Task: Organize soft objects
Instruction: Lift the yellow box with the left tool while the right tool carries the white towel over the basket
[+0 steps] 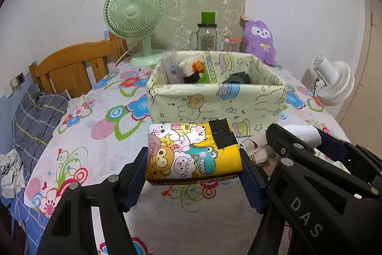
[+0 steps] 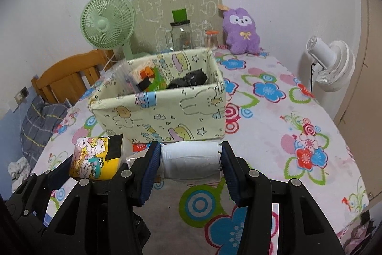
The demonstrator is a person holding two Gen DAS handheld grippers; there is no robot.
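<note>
My left gripper (image 1: 193, 154) is shut on a yellow cartoon-print tissue pack (image 1: 191, 152) with black tape on it, held just in front of the pale green fabric box (image 1: 214, 102). The pack also shows in the right wrist view (image 2: 95, 158). My right gripper (image 2: 189, 157) is shut on a white tissue roll (image 2: 191, 160), close to the front wall of the box (image 2: 162, 116). The right gripper also shows in the left wrist view (image 1: 296, 142) to the right of the pack. The box holds several items, some black and some orange.
A green fan (image 1: 136, 18), a glass jar (image 1: 207, 37) and a purple plush (image 1: 260, 41) stand behind the box. A white fan (image 2: 331, 66) is at the table's right edge. A wooden headboard (image 1: 71, 63) and grey bedding (image 1: 35, 116) lie left.
</note>
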